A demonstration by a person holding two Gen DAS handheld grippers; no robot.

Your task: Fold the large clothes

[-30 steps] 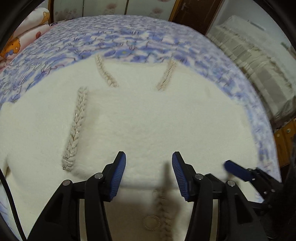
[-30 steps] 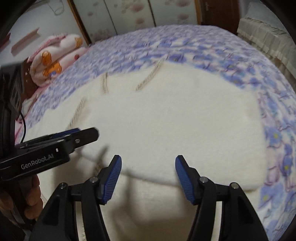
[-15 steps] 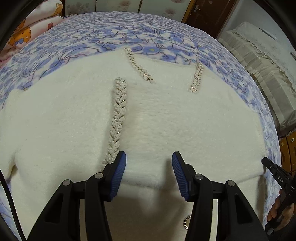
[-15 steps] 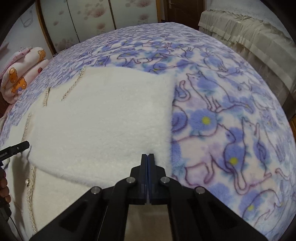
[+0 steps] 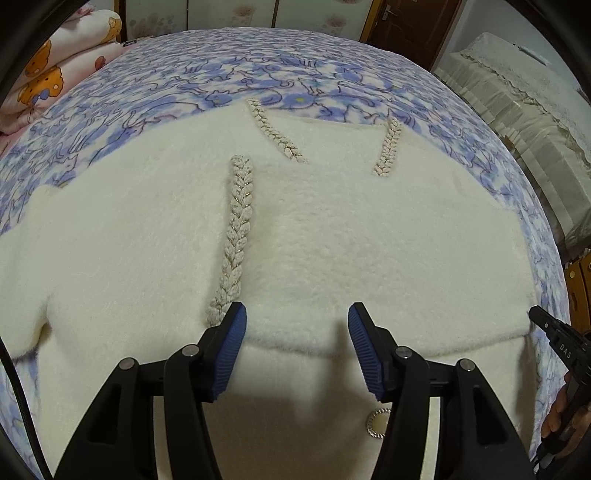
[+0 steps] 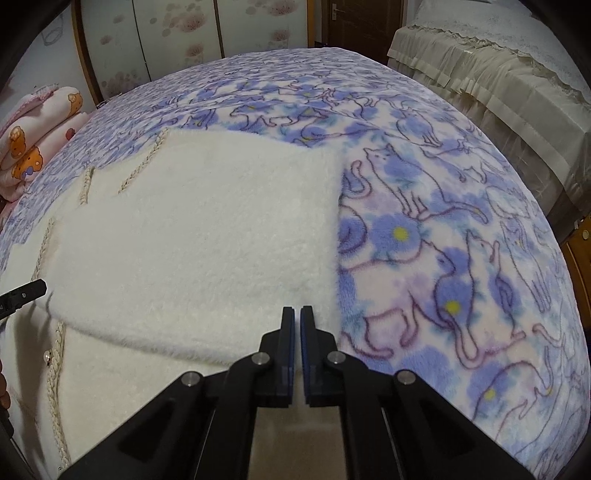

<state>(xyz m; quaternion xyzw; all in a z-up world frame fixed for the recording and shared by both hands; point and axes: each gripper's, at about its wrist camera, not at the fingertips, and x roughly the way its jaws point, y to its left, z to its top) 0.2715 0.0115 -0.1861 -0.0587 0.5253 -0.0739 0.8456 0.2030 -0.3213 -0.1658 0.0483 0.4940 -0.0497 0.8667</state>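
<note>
The folded cream garment [image 5: 332,240] lies beneath the open left hand-held gripper [image 5: 295,343].

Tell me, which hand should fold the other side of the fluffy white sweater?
Probably left. The left tool has just been opening wider, with nothing between its jaws, and hovers above the sweater nearer the unfolded sleeve. The right tool is shut at the opposite edge.

A home bedroom: a bed [image 6: 424,240] under a cat-print fleece blanket [image 6: 461,280], folded bedding [image 6: 33,147], a wooden door [image 6: 362,22].
</note>
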